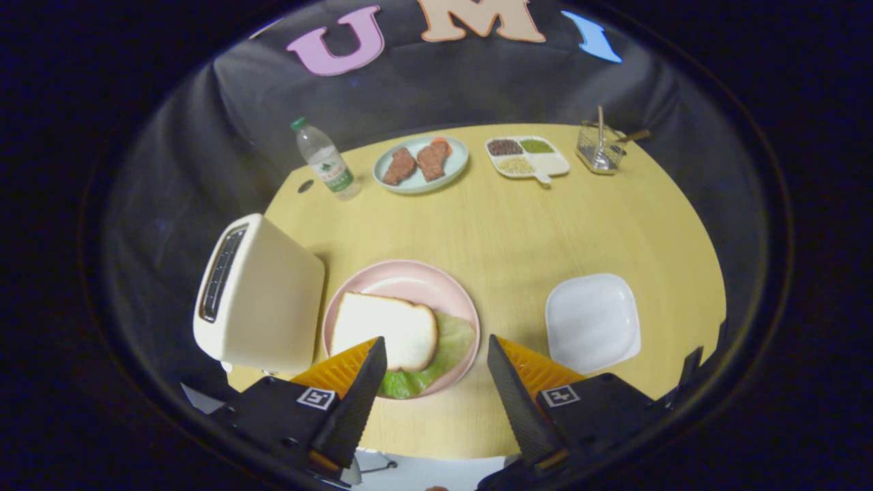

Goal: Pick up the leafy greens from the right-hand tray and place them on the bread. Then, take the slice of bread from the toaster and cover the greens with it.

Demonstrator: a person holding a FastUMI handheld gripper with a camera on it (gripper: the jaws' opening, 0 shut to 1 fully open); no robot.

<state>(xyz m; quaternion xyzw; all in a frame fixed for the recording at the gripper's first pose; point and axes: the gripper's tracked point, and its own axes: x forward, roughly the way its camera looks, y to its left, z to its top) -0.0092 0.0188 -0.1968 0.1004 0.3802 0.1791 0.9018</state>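
The tongs [433,372] hang wide apart above the near side of the pink plate [401,273], with nothing between the two fingers [358,399] and neither finger touching anything. On the pink plate lies a slice of bread [385,327], and from under its near and right-hand sides the leafy greens [447,344] stick out, so the bread covers most of them; whether another slice lies below the greens cannot be told. The left finger overlaps the near corner of the bread in the picture, and the right finger stands just to the right of the plate's rim. Touching or nearly touching the plate's left side stands the cream toaster [262,296], upright, its dark slot [219,273] turned up and away from the plate; what is in the slot cannot be made out. To the right of the plate, apart from it, sits a white square tray [592,320] on the yellow tabletop [505,225]. Well beyond the plate, along the far side of the tabletop, stand a water bottle [326,160] with a green cap, a pale blue plate [450,167] bearing two brown pieces of meat [416,162], a white divided dish [556,164] with three small heaps of grains, and a wire holder [600,153] with utensils in it.
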